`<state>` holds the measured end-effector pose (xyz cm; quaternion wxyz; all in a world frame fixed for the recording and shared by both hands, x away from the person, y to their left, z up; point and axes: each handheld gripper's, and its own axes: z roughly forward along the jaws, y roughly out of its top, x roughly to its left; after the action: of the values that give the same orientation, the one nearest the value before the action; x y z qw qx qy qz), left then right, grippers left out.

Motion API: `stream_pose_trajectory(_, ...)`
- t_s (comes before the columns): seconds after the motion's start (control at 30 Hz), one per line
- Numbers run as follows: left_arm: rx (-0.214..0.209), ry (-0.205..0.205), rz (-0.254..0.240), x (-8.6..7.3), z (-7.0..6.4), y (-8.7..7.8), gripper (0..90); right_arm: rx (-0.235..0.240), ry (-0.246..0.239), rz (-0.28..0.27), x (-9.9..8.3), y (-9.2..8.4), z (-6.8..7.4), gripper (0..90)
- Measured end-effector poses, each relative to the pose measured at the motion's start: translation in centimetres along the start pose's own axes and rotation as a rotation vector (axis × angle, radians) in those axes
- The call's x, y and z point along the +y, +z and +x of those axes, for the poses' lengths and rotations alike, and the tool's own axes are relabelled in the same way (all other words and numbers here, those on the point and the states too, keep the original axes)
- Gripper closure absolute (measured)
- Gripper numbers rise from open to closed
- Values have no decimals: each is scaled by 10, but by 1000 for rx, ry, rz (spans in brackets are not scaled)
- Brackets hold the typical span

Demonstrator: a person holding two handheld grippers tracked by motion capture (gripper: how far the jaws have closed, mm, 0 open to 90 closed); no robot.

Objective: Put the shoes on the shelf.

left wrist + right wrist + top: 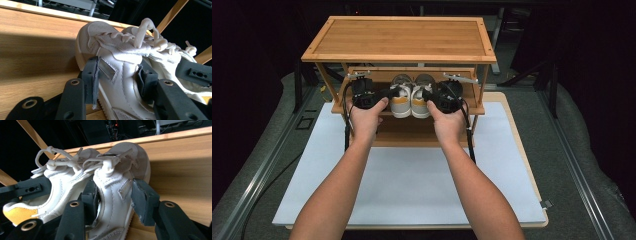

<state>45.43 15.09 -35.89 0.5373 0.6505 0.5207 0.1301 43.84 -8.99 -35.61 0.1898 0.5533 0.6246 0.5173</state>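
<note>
Two white sneakers with yellow heel tabs stand side by side, heels toward me, on the middle shelf [477, 107] of a bamboo shoe rack [402, 37]. My left gripper [394, 92] is shut on the left shoe [401, 102]. In the left gripper view this gripper [118, 77] has one pad on the outer side of the left shoe [117, 62] and the other on its inner side. My right gripper [426, 94] is shut on the right shoe [421, 105]. In the right gripper view its pads [145, 202] press both sides of the right shoe [112, 185] near the laces.
The rack stands at the far end of a white mat [412, 175] on the table. Its top shelf overhangs the shoes and both grippers. Slanted wooden braces [172, 15] cross behind the shoes. Cables [469, 140] trail from the grippers along my forearms.
</note>
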Motion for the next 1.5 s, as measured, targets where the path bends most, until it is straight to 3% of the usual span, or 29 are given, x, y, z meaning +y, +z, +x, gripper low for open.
stream_pose_trajectory(0.03,2,9,5,1,0,0,586,-25,-27,1,0,-1,3,574)
stream_pose_trajectory(0.23,14,-1,20,2,0,1,572,-11,-14,1,1,1,1,562)
stream_pose_trajectory(0.3,36,-1,32,3,-3,0,560,-8,-7,5,2,1,0,559)
stream_pose_trajectory(0.47,61,-3,42,6,-4,0,541,-20,-24,26,4,-3,2,567)
stream_pose_trajectory(0.53,55,-5,37,7,-4,-1,526,-34,-21,7,5,-4,3,568)
stream_pose_trajectory(0.63,43,-7,26,10,-6,-6,512,-20,-8,13,8,-7,0,568)
stream_pose_trajectory(0.7,55,25,36,13,-9,-10,513,-16,-9,13,8,-8,0,572)
stream_pose_trajectory(0.83,48,40,23,12,-10,-18,529,-23,-21,24,8,-15,2,588)
stream_pose_trajectory(0.93,32,19,5,9,-8,-25,553,-19,-23,7,8,-20,3,590)
stream_pose_trajectory(1.17,-7,24,-19,2,-5,-40,663,14,-43,-16,4,-35,5,693)
stream_pose_trajectory(1.27,6,51,-16,2,-5,-45,698,17,-65,-17,2,-38,7,724)
stream_pose_trajectory(1.5,-11,41,-12,-6,5,-47,814,8,-99,-13,-2,-41,8,781)
